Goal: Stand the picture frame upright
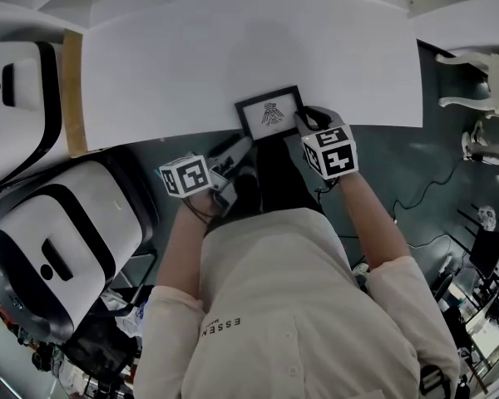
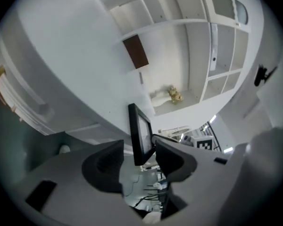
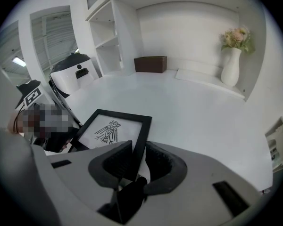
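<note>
A black picture frame point(image 1: 270, 112) with a bird drawing lies at the near edge of the white table point(image 1: 233, 48). My right gripper point(image 1: 303, 121) is shut on its right edge, and in the right gripper view that edge of the frame point(image 3: 114, 130) runs down between the two pads of the gripper point(image 3: 137, 160). My left gripper point(image 1: 233, 150) is at the frame's near left corner. In the left gripper view the frame point(image 2: 138, 132) shows edge-on between the widely spread jaws of this gripper point(image 2: 140, 163), with a gap on the left pad's side.
Two white, black-banded machines point(image 1: 41, 248) stand to the left beside a wooden strip point(image 1: 73, 98). Cables point(image 1: 437, 181) lie on the dark floor at right. Beyond the table are white shelves with a brown box point(image 3: 150, 64) and a vase of flowers point(image 3: 231, 65).
</note>
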